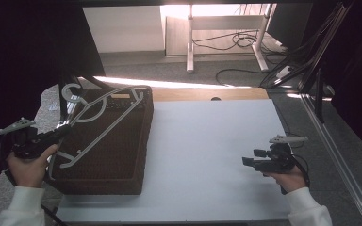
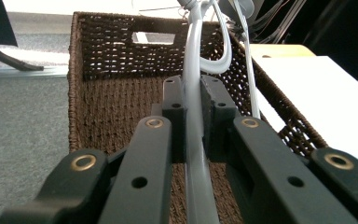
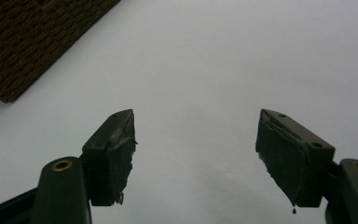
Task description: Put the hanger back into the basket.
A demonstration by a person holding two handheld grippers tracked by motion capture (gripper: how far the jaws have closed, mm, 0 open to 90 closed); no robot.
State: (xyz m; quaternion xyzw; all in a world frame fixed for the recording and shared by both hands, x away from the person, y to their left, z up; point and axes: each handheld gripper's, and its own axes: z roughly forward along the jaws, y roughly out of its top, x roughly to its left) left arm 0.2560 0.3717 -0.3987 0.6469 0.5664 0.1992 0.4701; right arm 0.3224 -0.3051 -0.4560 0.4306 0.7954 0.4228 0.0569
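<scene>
Pale grey plastic hanger (image 1: 104,121) lies tilted over the brown wicker basket (image 1: 122,155) at the left of the high view, one bar clamped in the left tongs (image 1: 65,130). Right tongs (image 1: 248,159) gape wide with nothing between them over the white tabletop (image 1: 207,155) at lower right

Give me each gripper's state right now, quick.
Left gripper: fingers shut on the grey hanger, over the brown wicker basket.
Right gripper: fingers open, nothing between them, above the white table.
</scene>
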